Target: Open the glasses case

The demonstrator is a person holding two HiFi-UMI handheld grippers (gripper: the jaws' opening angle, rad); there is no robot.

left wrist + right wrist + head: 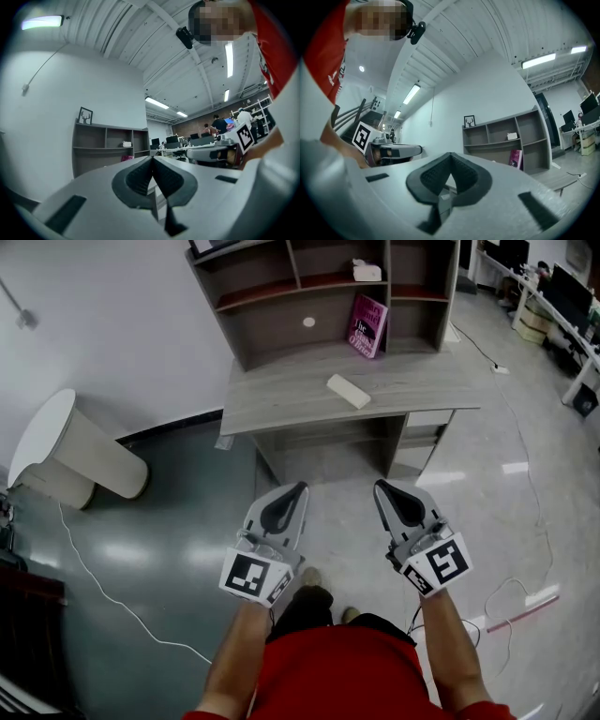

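Lying on desk (281,395): glasses case (348,390)

Counted in the room: two grippers, the left gripper (298,489) and the right gripper (382,487); one desk (281,395); one glasses case (348,391); one pink book (367,324); one small white box (367,271); one round white table (56,442); one framed picture (469,121).

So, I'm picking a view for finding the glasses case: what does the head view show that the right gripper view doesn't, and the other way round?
Head view only: the glasses case lying on the desk, and the floor with a white cable. Right gripper view only: the ceiling with its strip lights and the camera on the person's head. Both: the shelf unit, the pink book, and the left gripper and right gripper, each shut on nothing.
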